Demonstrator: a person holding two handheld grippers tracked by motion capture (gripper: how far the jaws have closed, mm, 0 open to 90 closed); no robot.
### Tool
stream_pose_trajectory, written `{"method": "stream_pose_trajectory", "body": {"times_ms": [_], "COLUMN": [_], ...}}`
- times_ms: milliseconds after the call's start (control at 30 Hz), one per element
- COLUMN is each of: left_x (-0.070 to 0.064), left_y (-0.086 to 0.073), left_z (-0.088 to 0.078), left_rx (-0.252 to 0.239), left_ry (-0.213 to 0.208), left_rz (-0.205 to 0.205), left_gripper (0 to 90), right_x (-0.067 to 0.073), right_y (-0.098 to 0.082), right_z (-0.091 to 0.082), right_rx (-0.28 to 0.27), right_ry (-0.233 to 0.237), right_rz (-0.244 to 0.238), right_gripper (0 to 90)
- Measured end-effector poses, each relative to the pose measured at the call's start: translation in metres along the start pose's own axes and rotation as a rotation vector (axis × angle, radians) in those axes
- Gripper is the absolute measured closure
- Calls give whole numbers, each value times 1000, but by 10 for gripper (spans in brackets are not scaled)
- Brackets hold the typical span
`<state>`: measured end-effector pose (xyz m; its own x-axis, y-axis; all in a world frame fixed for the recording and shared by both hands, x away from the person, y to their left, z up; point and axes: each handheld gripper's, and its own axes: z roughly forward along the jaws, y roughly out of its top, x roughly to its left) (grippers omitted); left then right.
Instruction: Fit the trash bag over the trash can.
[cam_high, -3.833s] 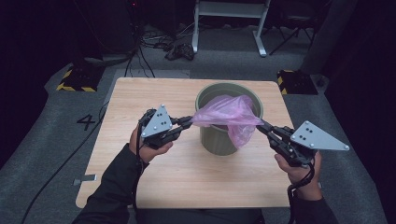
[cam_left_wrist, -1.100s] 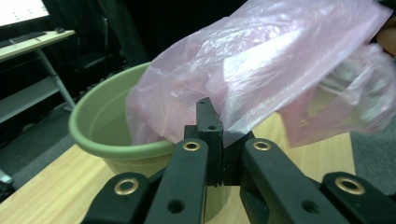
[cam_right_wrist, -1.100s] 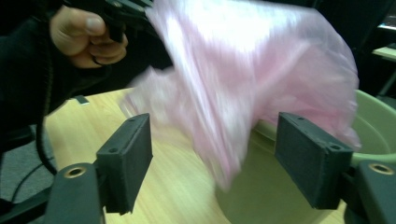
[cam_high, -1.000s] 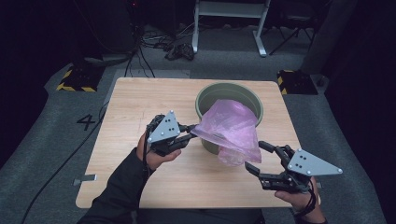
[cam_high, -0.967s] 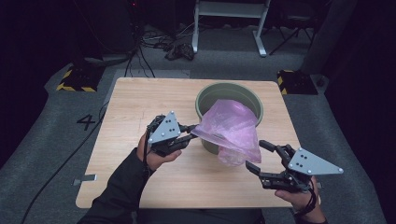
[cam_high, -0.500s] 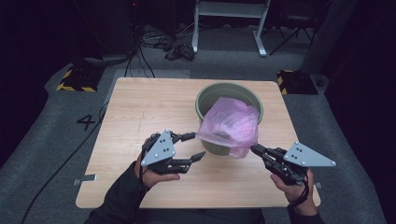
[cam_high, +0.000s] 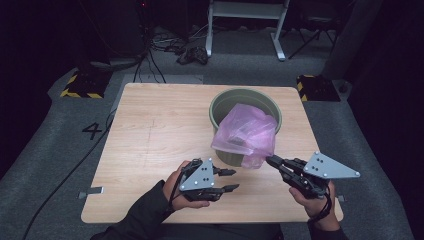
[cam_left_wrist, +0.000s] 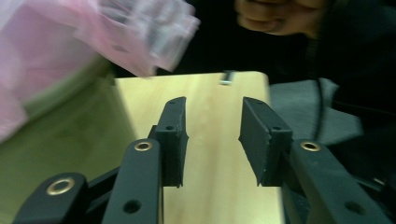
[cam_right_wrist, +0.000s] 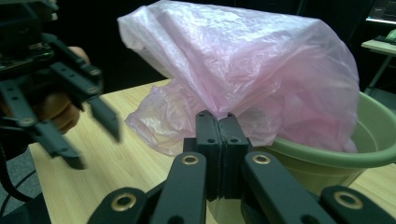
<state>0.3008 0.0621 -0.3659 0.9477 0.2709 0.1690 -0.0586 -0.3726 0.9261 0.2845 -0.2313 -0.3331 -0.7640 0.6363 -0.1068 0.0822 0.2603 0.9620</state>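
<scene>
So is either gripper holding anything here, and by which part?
The right gripper is shut on the pink plastic bag, pinching its lower edge where it drapes over the green bucket. The left gripper is open and holds nothing.

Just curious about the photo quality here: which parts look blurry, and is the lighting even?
Left gripper view: the thin pink plastic bag and hand above are smeared. Right gripper view: the left gripper is blurred, the bag sharp. High view: wooden table lit, surroundings dark.

Your bag (cam_high: 246, 131) is thin, crinkled pink plastic (slightly glossy); the bin (cam_high: 227, 100) matt green plastic, the table (cam_high: 155, 130) smooth pale wood.
</scene>
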Motion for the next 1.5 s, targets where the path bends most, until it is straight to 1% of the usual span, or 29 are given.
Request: {"method": "stream_pose_trajectory", "body": {"times_ms": [33, 67, 133, 167, 200, 233, 267, 300, 333, 367, 500, 567, 600, 633, 667, 700, 800, 833, 867, 933, 1033, 1200, 1267, 1300, 1333, 1367, 1400, 1467, 1500], "left_x": [4, 7, 16, 20, 24, 26, 26, 27, 31, 33, 35, 36, 37, 37, 37, 38, 40, 40, 40, 40, 43, 45, 44, 42, 40, 40, 37, 37, 37], "left_y": [2, 3, 4, 5, 6, 9, 9, 10, 13, 15, 23, 27, 28, 28, 30, 32, 32, 32, 31, 31, 28, 26, 27, 29, 29, 29, 30, 32, 32], "left_z": [2, 3, 3, 2, 2, 2, 2, 1, 0, 1, 9, 17, 19, 19, 21, 25, 29, 31, 33, 34, 32, 27, 25, 27, 29, 29, 31, 34, 34], "left_rx": [-9, -16, -58, -81, -97, -121, -121, -131, -163, -165, -139, -127, -123, -123, -119, -89, -73, -60, -37, -29, -13, -27, -37, -39, -32, -32, -35, -29, -29], "left_ry": [36, 48, 72, 62, 53, 75, 75, 68, 38, 24, 30, 14, -3, -3, 2, 26, 30, 34, 37, 40, 45, 35, 23, 9, -7, -7, -25, -7, -7], "left_rz": [-14, -26, -61, -84, -93, -85, -85, -86, -100, -108, -94, -93, -89, -89, -84, -69, -64, -58, -40, -29, -21, -27, -21, -24, -18, -18, -12, -16, -16], "left_gripper": [521, 514, 504, 500, 495, 487, 484, 484, 485, 486, 496, 502, 528, 563, 592, 639, 737, 737, 819, 897, 900, 900, 898, 683, 624, 606, 572, 514, 508], "right_x": [0, 1, 1, 1, 0, -1, -2, -2, -2, -3, -1, 0, 1, 2, 3, 3, 3, 3, 3, 2, -1, -6, -8, -7, -7, -6, -5, -4, -3], "right_y": [0, 0, -1, -1, -2, -3, -3, -3, -4, -4, -4, -4, -4, -5, -5, -6, -8, -8, -9, -10, -13, -16, -16, -16, -16, -16, -16, -15, -15], "right_z": [0, 0, 0, -1, -1, -1, -1, -1, -1, -1, 1, 2, 3, 4, 4, 5, 5, 5, 4, 3, 2, -1, -1, 0, 0, 1, 1, 1, 1], "right_rx": [3, 7, 10, 13, 20, 20, 19, 19, 26, 30, 48, 55, 60, 67, 74, 75, 82, 82, 83, 82, 81, 73, 72, 76, 76, 78, 79, 80, 82], "right_ry": [-1, 0, -3, -3, -6, -11, -12, -12, -13, -14, 3, 15, 16, 18, 21, 25, 37, 37, 38, 34, 23, 13, 13, 18, 19, 22, 23, 28, 31], "right_rz": [0, -6, -10, -12, -13, -12, -8, -8, -11, -13, -25, -39, -48, -54, -58, -63, -67, -67, -68, -63, -47, -13, -4, -6, -9, -11, -18, -23, -26], "right_gripper": [893, 893, 892, 893, 892, 892, 892, 892, 892, 892, 891, 891, 891, 891, 891, 890, 890, 890, 889, 889, 889, 888, 889, 888, 888, 888, 888, 888, 888]}}
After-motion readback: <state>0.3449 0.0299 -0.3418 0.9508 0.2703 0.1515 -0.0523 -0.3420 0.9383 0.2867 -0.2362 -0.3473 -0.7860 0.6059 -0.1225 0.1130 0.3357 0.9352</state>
